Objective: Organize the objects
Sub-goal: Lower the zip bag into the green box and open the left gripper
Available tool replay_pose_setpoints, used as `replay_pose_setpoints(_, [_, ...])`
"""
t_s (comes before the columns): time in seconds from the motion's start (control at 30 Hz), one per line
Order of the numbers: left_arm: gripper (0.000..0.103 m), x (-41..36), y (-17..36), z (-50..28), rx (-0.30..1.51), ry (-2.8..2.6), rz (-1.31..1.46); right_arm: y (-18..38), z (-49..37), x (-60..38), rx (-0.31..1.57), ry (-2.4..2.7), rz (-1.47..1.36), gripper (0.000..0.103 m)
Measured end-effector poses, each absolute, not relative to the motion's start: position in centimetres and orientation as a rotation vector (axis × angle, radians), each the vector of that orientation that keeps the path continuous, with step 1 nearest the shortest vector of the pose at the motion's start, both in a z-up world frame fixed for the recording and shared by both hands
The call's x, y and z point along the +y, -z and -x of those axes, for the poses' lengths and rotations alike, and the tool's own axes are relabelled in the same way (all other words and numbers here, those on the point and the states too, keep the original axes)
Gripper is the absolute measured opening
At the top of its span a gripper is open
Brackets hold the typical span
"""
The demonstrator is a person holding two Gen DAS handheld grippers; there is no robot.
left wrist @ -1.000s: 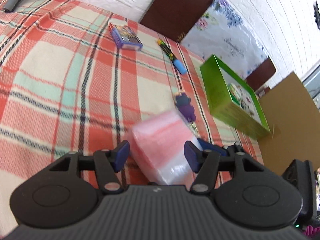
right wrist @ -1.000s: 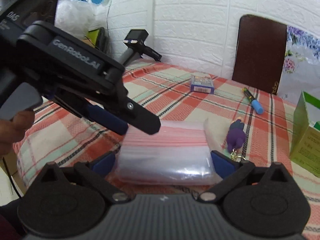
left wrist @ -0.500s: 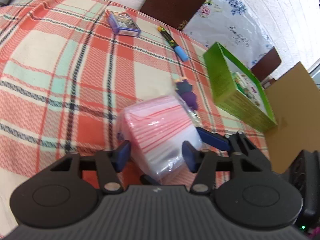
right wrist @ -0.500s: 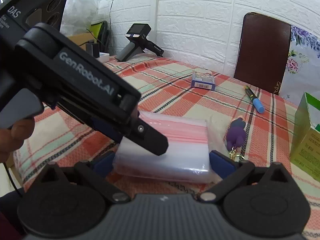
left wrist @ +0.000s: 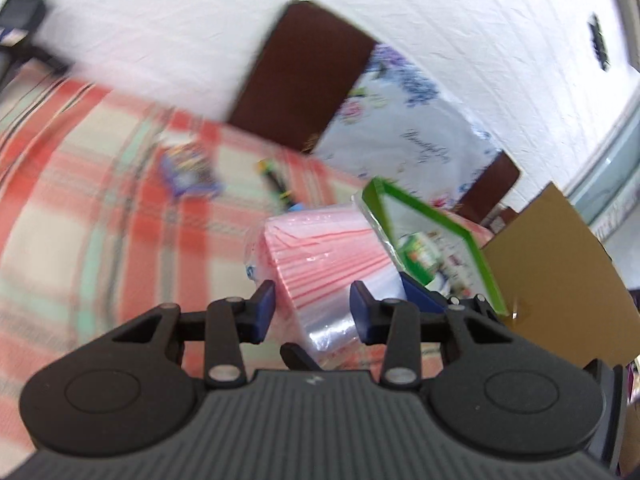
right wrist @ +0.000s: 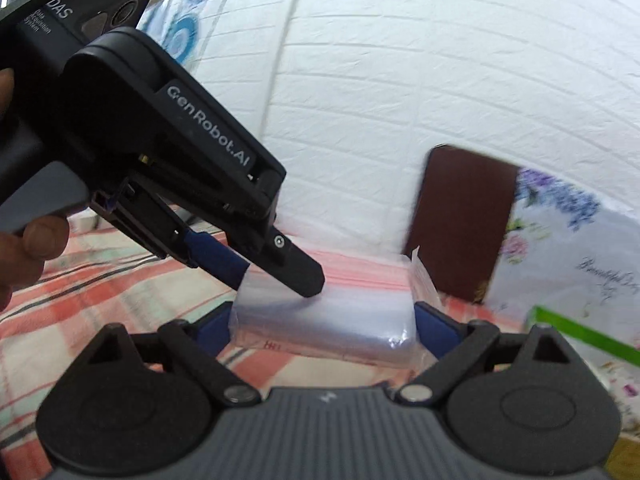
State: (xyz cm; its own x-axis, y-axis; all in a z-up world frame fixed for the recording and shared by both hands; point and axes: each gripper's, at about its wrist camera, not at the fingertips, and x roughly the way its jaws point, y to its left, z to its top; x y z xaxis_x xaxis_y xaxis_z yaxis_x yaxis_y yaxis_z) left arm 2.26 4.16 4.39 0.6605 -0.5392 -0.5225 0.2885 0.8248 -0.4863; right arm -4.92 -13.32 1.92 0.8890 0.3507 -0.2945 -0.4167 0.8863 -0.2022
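Zip-bag stack (right wrist: 324, 320) now lifted off tablecloth (left wrist: 80, 208), gripped by left claw (left wrist: 312, 312) just tightened, right claw (right wrist: 324, 332) clamping ends.

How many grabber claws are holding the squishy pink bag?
2. The left gripper pinches the bag's near end, top and bottom. The right gripper squeezes its two sides. Both have just been closing on it.
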Motion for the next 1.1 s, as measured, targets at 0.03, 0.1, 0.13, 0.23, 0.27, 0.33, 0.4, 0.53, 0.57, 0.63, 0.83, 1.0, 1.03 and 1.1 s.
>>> replay_pose_setpoints(0.03, [0.042,3.0,-4.8,-2.9,0.7,0.499,0.368,-2.3,4.4,-14.3,0.245,-0.377,0.26,0.095])
replay_pose_setpoints(0.1, [0.042,0.6,-5.5,-4.4,0.684,0.544,0.339,-2.9,3.4,-16.4,0.23,-0.318,0.251,0.095])
replay_pose_setpoints(0.13, [0.042,-0.9,-5.7,-5.2,0.68,0.567,0.327,-3.2,2.9,-17.5,0.226,-0.286,0.246,0.095])
replay_pose_setpoints(0.23, [0.042,-5.6,-6.2,-7.6,0.674,0.633,0.298,-3.9,1.0,-21.2,0.227,-0.2,0.228,0.095])
replay_pose_setpoints(0.27, [0.042,-7.1,-6.3,-8.3,0.673,0.652,0.289,-4.1,0.3,-22.5,0.229,-0.176,0.226,0.096])
replay_pose_setpoints(0.33, [0.042,-10.0,-6.3,-9.9,0.679,0.682,0.276,-4.2,-1.3,-25.0,0.239,-0.138,0.224,0.096])
replay_pose_setpoints(0.4, [0.042,-12.5,-5.9,-11.4,0.695,0.705,0.271,-4.2,-3.1,-27.2,0.261,-0.107,0.214,0.096])
replay_pose_setpoints(0.53, [0.042,-16.7,-5.0,-14.5,0.716,0.722,0.236,-3.2,-6.7,-30.8,0.306,-0.053,0.189,0.096])
replay_pose_setpoints(0.57, [0.042,-17.5,-4.6,-15.3,0.721,0.716,0.228,-2.8,-7.7,-31.4,0.321,-0.039,0.183,0.097])
replay_pose_setpoints(0.63, [0.045,-18.8,-3.4,-16.6,0.736,0.681,0.205,-1.6,-9.6,-32.3,0.369,-0.018,0.191,0.1])
replay_pose_setpoints(0.83, [0.045,-18.4,-2.3,-16.3,0.777,0.612,0.165,-1.9,-8.3,-30.5,0.319,-0.001,0.24,0.103])
replay_pose_setpoints(1.0, [0.048,-17.0,-3.9,-13.0,0.727,0.618,0.121,-2.3,-5.4,-29.5,0.295,-0.005,0.198,0.103])
replay_pose_setpoints(1.03, [0.048,-16.7,-4.2,-12.2,0.717,0.616,0.114,-2.3,-4.6,-29.3,0.295,-0.009,0.177,0.103])
replay_pose_setpoints(1.1, [0.048,-15.9,-4.5,-10.8,0.701,0.618,0.108,-2.3,-3.1,-28.8,0.292,-0.014,0.143,0.103])
